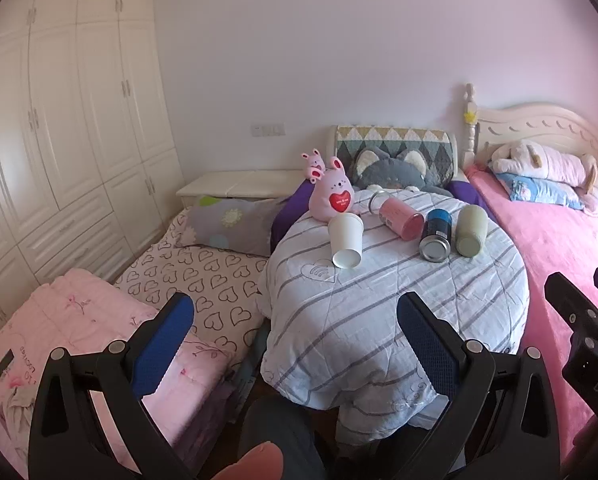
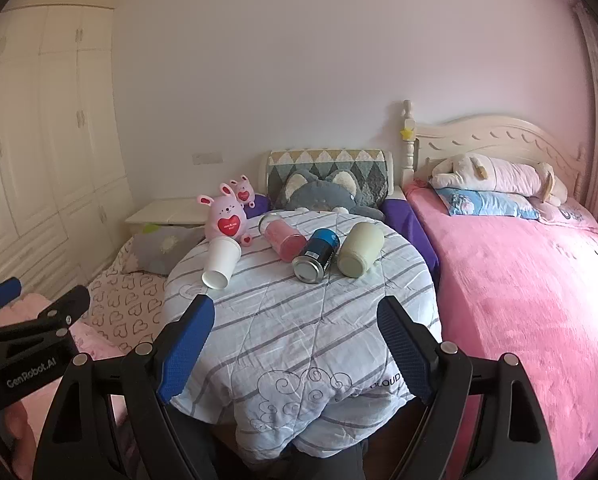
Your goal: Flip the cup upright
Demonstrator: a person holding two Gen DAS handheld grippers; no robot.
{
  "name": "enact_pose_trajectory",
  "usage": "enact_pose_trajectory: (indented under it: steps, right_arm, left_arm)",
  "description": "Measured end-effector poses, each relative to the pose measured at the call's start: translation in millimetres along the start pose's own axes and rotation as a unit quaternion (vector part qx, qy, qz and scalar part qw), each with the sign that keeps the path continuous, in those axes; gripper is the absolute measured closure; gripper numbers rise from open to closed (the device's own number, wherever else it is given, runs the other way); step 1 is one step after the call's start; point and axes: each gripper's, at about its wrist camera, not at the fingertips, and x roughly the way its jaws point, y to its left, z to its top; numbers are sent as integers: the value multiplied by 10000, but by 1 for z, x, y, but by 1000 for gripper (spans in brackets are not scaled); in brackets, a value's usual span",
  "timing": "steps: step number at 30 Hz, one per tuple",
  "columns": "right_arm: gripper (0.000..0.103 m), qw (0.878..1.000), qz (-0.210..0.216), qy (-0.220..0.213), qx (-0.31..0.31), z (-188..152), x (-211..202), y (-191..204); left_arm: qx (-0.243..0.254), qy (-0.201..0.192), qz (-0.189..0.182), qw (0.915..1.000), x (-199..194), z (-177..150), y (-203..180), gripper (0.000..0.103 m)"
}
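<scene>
Both tongs hang low in their frames with jaws spread wide and nothing between them: the left gripper (image 1: 295,320) at lower centre of its view, the right gripper (image 2: 295,320) likewise, each well short of the cups, probably poised before a first reach.

Across the middle of the frame, on the striped quilt (image 2: 299,340), four vessels lie on their sides, bases toward the cameras. Leftmost is the white paper cup (image 2: 221,264), just in front of the pink bunny toy (image 2: 225,218). Next come the pink cup (image 2: 285,240), the blue can (image 2: 315,258) and the pale green cup (image 2: 359,254). Lying down, each needs gripping around its body and tipping onto its base; none is upright yet.
</scene>
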Motion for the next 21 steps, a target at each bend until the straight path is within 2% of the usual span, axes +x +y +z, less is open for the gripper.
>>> enact_pose_trajectory:
  steps: [14,19,21]
  right_arm:
    - [18,10000,42,-12,-29,-4,-4,1]
    - [18,9999,40,108,-9,-3,9,-2]
    - [18,9998,33,183,20,-3,17,-4]
  left_arm:
    - [24,-12,-30,10000,-4,-4,-5,0]
    - [73,291,-162,9994,19,0,-10,0]
    - [116,558,-261,9980,39,2,-14,0]
